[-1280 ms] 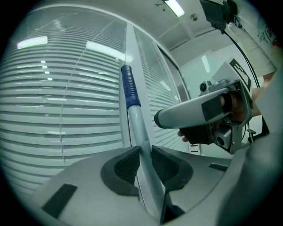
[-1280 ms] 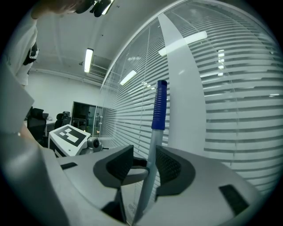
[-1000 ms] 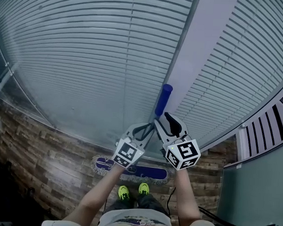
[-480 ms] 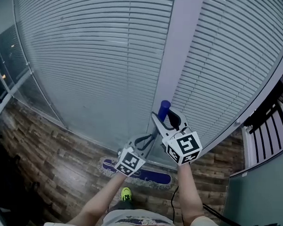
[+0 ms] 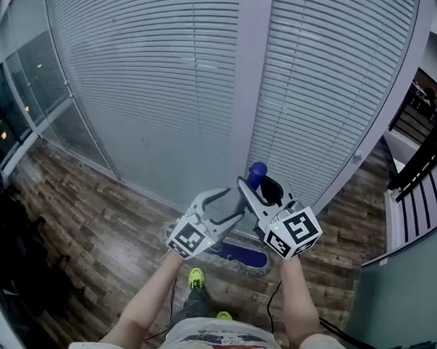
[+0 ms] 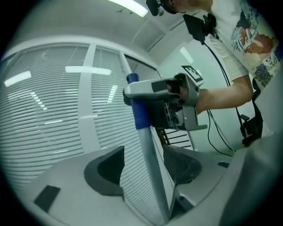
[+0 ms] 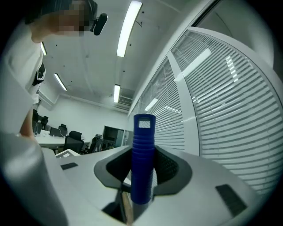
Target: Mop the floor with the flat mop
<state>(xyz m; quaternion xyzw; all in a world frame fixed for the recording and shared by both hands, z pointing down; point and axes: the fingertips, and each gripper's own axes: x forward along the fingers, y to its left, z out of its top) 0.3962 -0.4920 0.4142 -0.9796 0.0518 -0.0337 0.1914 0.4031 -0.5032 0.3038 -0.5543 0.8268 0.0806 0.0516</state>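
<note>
Our flat mop head (image 5: 240, 256) rests on the wood-plank floor (image 5: 94, 201) below the blinds (image 5: 150, 80). Our left gripper (image 5: 230, 205) is opening its jaws wide around the pole (image 6: 148, 154). Only our right gripper (image 5: 258, 186), jaws closing on the blue grip (image 7: 143, 159), steadies it, so the mop could swing or slip.

Closed, pale slatted blinds (image 5: 150, 80) are hanging on either side of a broad pillar (image 5: 250, 85). Dark wood-plank flooring (image 5: 93, 222) is running beneath them. Ceiling strip lights (image 7: 128, 27) are glowing overhead (black office chairs (image 7: 73, 141) are standing far back).
</note>
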